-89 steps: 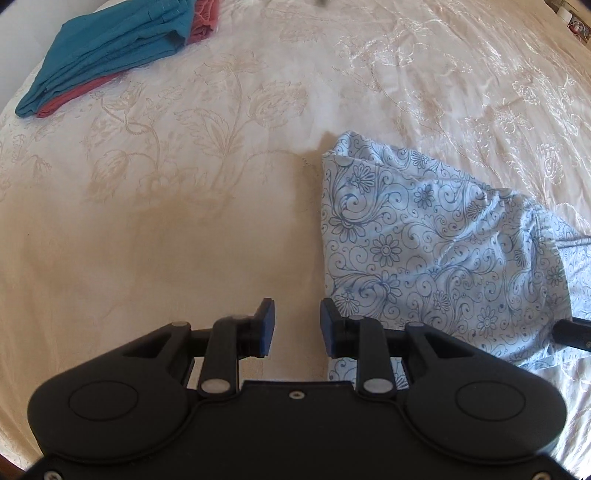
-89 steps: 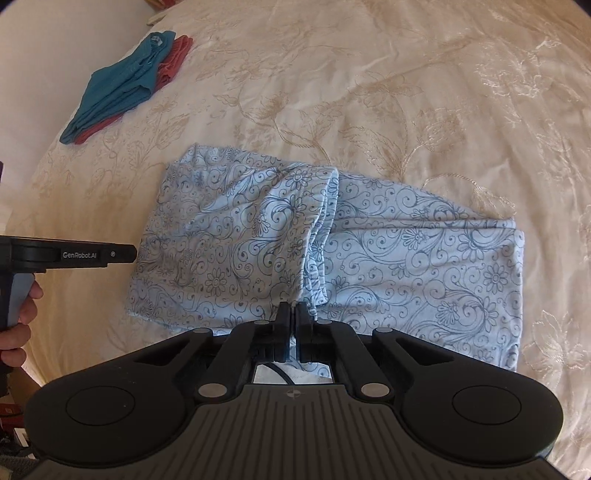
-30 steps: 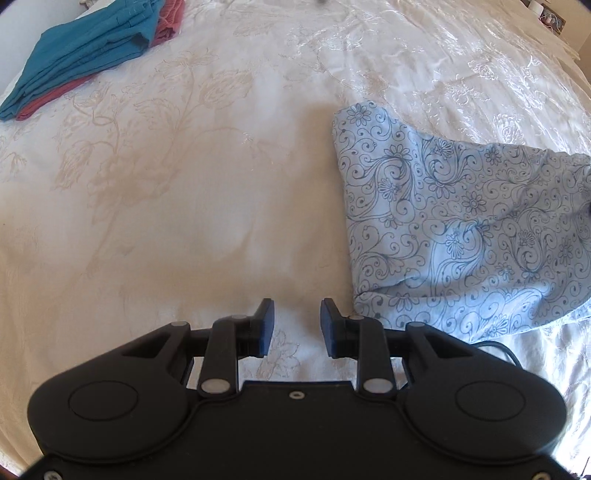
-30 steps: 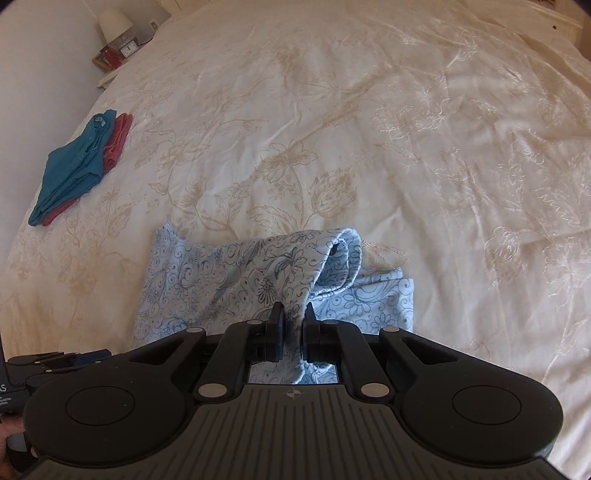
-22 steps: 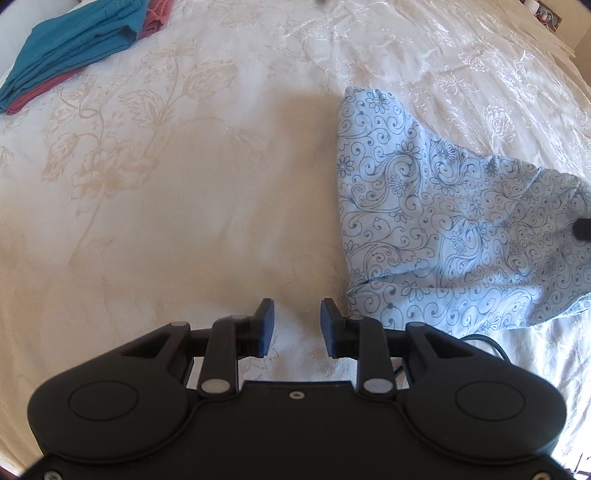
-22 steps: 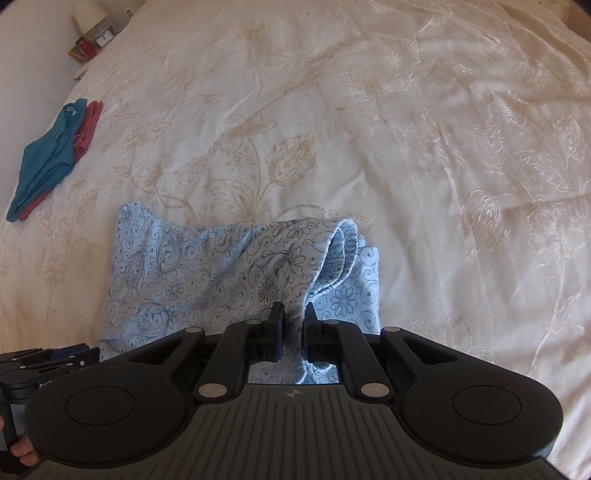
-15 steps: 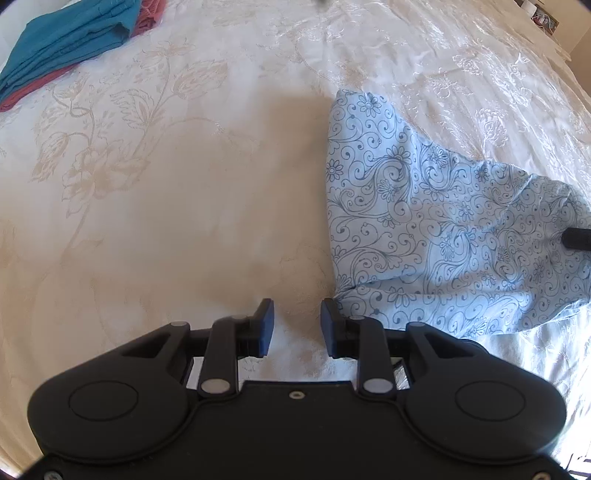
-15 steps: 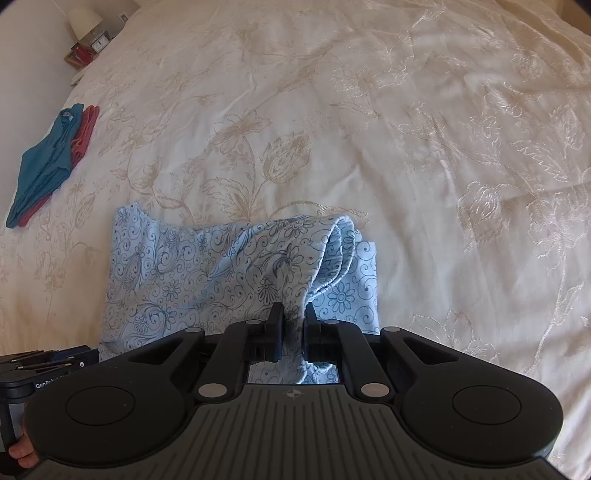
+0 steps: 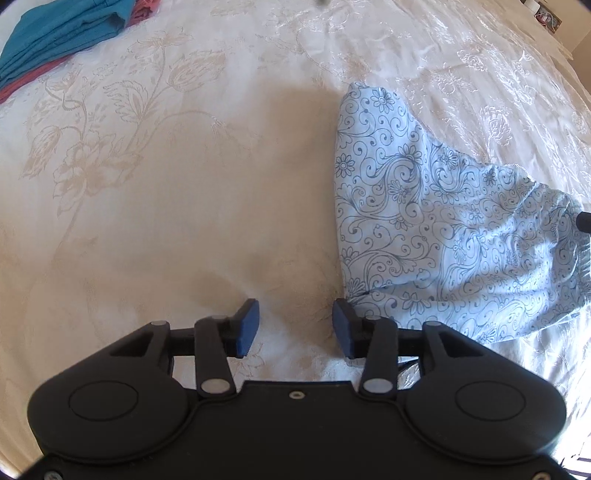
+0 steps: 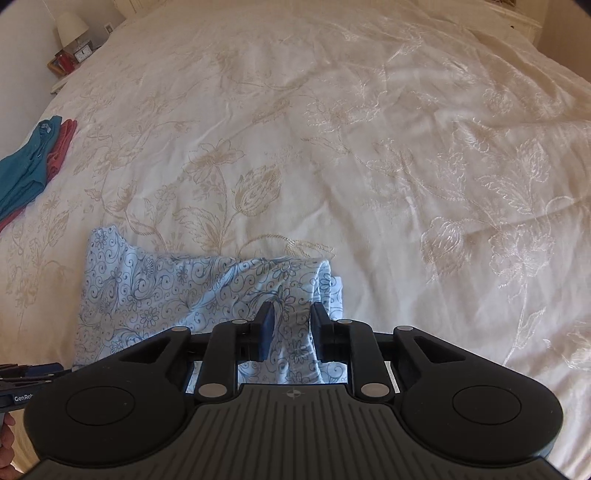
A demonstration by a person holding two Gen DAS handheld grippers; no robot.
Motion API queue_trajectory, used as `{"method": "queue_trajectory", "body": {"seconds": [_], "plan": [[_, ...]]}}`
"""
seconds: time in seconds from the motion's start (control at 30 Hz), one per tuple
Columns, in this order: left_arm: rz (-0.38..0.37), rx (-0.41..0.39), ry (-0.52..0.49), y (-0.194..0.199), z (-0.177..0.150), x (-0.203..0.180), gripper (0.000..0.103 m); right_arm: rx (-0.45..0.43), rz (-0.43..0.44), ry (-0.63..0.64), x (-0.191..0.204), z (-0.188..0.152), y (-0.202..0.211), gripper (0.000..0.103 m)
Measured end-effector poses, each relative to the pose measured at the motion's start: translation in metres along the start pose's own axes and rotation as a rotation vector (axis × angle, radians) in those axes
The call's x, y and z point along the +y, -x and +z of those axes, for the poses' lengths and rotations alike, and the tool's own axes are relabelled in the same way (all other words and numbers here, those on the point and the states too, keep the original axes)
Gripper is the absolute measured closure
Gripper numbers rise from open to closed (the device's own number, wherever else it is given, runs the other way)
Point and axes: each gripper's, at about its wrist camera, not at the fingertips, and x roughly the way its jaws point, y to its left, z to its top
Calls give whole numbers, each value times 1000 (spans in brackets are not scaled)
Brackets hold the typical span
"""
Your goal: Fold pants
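Observation:
The light blue floral pants (image 9: 424, 221) lie folded over on the cream bedspread (image 9: 166, 203). In the right wrist view the pants (image 10: 177, 291) sit at lower left with a bunched fold near my fingers. My right gripper (image 10: 291, 328) is open just above that fold, with cloth lying between the spread jaws, not pinched. My left gripper (image 9: 295, 325) is open and empty over bare bedspread, just left of the near corner of the pants. The right gripper's tip (image 9: 583, 221) shows at the right edge of the left wrist view.
A folded teal and red stack of clothes (image 9: 62, 33) lies at the far left of the bed; it also shows in the right wrist view (image 10: 29, 166). A nightstand with a lamp and clock (image 10: 72, 44) stands beyond the bed's far left corner.
My right gripper carried the pants end over to the left while shut on it, lowered it, and has now opened, letting the cloth go. My left gripper stayed open and edged closer.

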Motion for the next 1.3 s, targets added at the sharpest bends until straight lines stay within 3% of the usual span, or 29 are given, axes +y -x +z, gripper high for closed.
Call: {"method": "queue_trajectory", "body": {"seconds": [0.1, 0.17, 0.23, 0.37, 0.5, 0.63, 0.8, 0.9, 0.97, 1.13, 1.3], "plan": [[-20, 10, 0, -3, -4, -3, 57, -22, 0, 32, 5, 6, 3, 82], [-37, 9, -7, -4, -9, -6, 66, -26, 25, 63, 13, 10, 1, 82], [-32, 2, -12, -2, -13, -10, 66, -34, 60, 100, 23, 14, 2, 81], [-27, -25, 29, 4, -18, -6, 50, -57, 124, 203, 51, 23, 3, 77], [-23, -80, 67, 18, -23, 3, 47, -54, 178, 249, 70, 29, 0, 75], [-20, -140, 38, 36, -28, 2, 39, -46, 199, 294, 83, 27, -4, 74], [-50, -114, -43, 23, -24, -13, 38, -25, 222, 315, 91, 23, -5, 74], [-44, -90, -73, 9, -22, -21, 56, -23, 229, 334, 96, 22, -6, 74], [-86, -53, -66, 2, -20, -24, 95, -23, 236, 350, 101, 22, -7, 74], [-42, -87, -109, 4, -36, -37, 96, -22, 258, 405, 118, 30, -17, 74], [-59, -89, -74, 8, -39, -33, 96, -35, 278, 530, 149, 39, -34, 74]]}}
